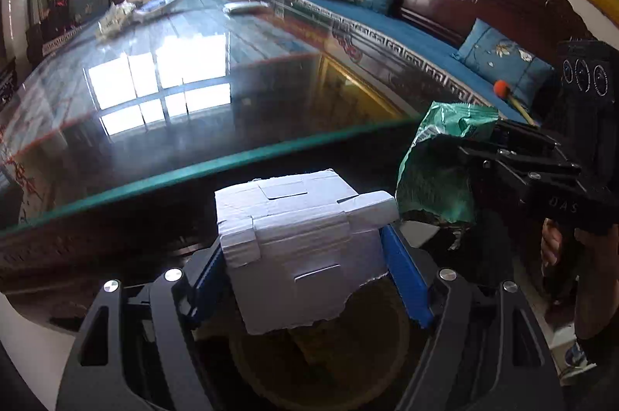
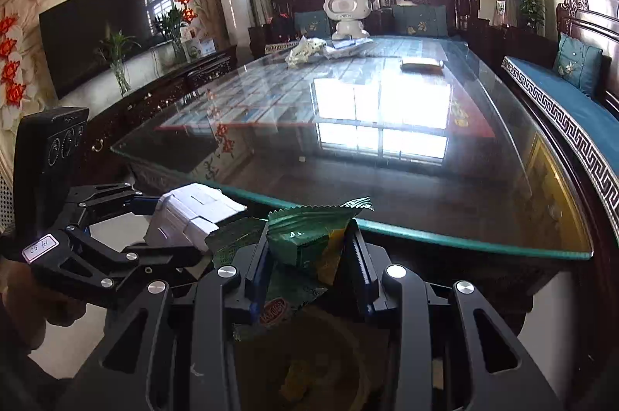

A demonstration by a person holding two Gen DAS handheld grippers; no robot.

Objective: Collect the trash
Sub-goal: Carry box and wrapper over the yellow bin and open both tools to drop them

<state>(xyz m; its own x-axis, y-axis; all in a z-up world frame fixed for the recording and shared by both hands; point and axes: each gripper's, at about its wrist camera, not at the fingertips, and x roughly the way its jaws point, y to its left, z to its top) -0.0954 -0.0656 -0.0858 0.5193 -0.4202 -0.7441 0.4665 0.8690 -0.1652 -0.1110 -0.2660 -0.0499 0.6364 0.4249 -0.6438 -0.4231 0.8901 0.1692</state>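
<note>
A torn white cardboard box [image 1: 301, 237] sits clamped between the blue pads of my left gripper [image 1: 305, 256], which is shut on it. My right gripper [image 2: 309, 248] is shut on a crumpled green snack wrapper [image 2: 305, 233]. Both grippers hang side by side just off the near edge of the glass-topped table [image 2: 387, 186]. The right wrist view shows the left gripper [image 2: 170, 225] and its box [image 2: 189, 217] at the left. The left wrist view shows the right gripper [image 1: 503, 148] and its wrapper [image 1: 437, 163] at the right. Below them is a round brown bin [image 1: 236, 357] [image 2: 356, 333] with scraps inside.
At the table's far end stand a white robot toy [image 2: 348, 12], a pale crumpled wrapper [image 2: 305, 51], papers and a flat packet [image 2: 421, 64]. A carved bench with blue cushions [image 2: 572, 109] runs along the right side. A TV and low cabinet [image 2: 104, 28] line the left wall.
</note>
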